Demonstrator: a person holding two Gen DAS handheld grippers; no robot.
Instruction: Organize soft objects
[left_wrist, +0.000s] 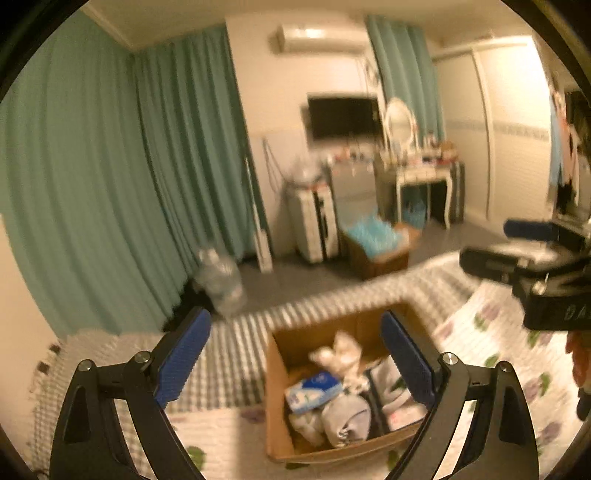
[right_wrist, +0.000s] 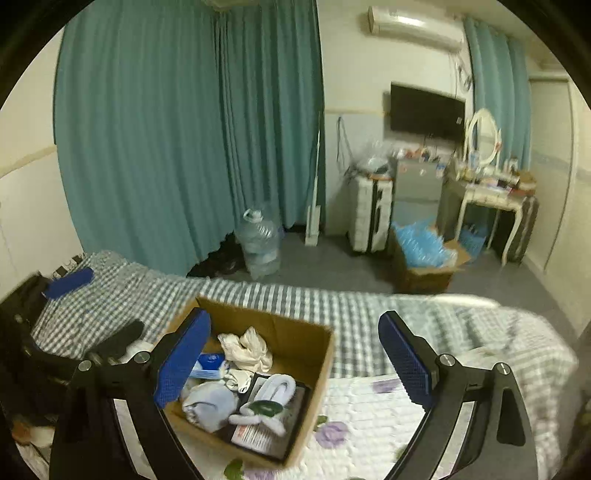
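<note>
**A:** Several soft things are already packed in the box (right_wrist: 295, 350), which sits on the bed (right_wrist: 369, 406) toward its far edge, right where the checked sheet (right_wrist: 258, 299) meets the floral quilt (right_wrist: 351, 432). A cream cloth (right_wrist: 245, 349) is bunched at the back, a grey bundle (right_wrist: 210, 404) lies at the front, white slippers (right_wrist: 275, 387) are laid on a flat packet, and a tissue pack (right_wrist: 210, 363) is tucked on the left.

**B:** So it's mostly done?

**A:** That's how it's judged. Nothing loose is seen on the bed around the box, though the near part of the bed is hidden behind both tools, so leftovers can't be ruled out.

**B:** And the grippers?

**A:** Both are spread wide with nothing between the pads. The left gripper (left_wrist: 295, 354) is held above the box and tilted down at it. The right gripper (right_wrist: 295, 356) is aimed the same way from the other side, with the box under its left finger (right_wrist: 183, 360). The two tools are kept well apart, neither touching the box. The left view is blurred, so finer detail can't be told there.
</note>
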